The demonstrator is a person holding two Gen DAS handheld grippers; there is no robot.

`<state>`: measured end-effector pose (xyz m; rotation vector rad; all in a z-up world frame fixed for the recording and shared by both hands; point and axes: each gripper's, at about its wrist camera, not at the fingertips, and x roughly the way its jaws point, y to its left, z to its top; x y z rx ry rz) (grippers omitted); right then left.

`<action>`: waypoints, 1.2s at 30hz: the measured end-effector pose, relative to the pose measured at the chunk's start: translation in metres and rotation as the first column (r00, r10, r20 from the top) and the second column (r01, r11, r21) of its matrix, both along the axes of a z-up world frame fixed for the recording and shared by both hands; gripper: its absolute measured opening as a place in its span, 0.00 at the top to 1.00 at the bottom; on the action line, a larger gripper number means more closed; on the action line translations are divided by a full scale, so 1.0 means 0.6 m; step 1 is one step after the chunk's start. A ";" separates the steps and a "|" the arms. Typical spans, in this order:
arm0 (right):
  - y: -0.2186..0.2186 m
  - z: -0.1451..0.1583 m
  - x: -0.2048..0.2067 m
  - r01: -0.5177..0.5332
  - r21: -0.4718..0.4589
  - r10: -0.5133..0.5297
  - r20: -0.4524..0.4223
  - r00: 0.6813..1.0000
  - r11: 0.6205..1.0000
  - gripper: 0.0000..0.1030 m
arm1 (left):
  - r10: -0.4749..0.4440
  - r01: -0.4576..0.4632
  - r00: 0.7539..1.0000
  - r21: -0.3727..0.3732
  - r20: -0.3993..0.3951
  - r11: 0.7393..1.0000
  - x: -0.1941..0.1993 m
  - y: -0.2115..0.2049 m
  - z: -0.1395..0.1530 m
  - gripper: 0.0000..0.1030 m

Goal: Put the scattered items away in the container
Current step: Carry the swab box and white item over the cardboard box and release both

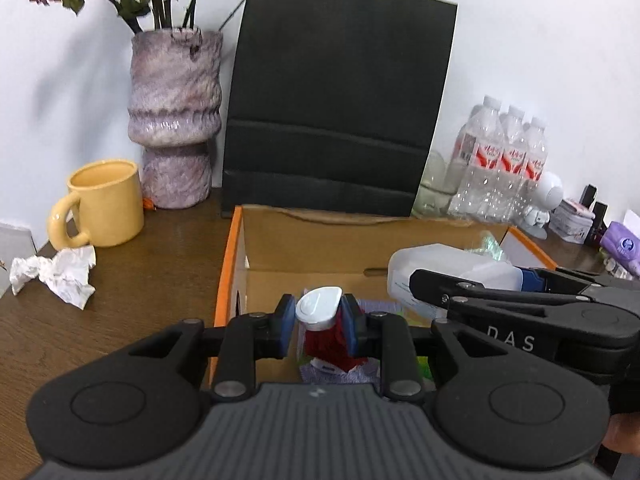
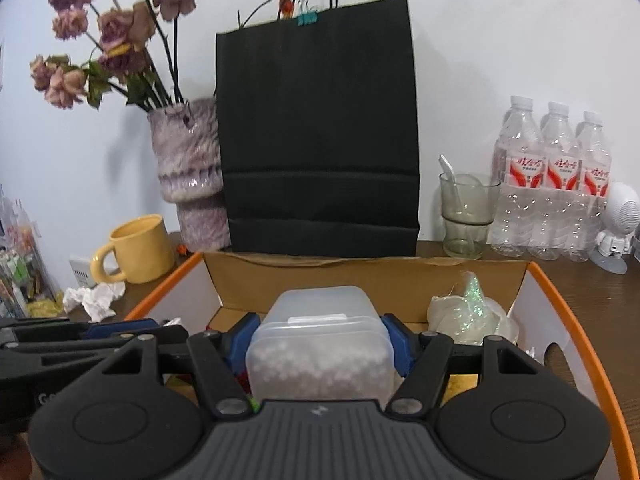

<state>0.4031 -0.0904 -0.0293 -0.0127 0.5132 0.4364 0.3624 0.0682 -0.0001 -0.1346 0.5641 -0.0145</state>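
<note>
Orange-edged brown cardboard box (image 2: 576, 320). Black paper bag (image 2: 320, 132), teal clip (image 2: 307, 19). Yellow mug (image 1: 105, 204). Mottled purple-white vase (image 1: 176, 116), faded pink roses (image 2: 120, 36). Red-and-white bottle labels (image 2: 560, 170). Dark brown woodgrain tabletop (image 1: 120, 300). Blue-padded black left claw (image 1: 319, 320).

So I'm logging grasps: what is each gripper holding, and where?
Left gripper: a red pouch with a white cap, pinched at its neck under the cap. Right gripper: a translucent plastic tub, clamped across its sides.
</note>
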 end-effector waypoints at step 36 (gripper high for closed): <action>-0.102 0.070 -0.057 0.082 0.093 -0.083 0.009 0.996 0.992 0.02 | 0.040 -0.043 0.993 0.026 0.110 0.999 -0.081 -0.025 0.062 0.00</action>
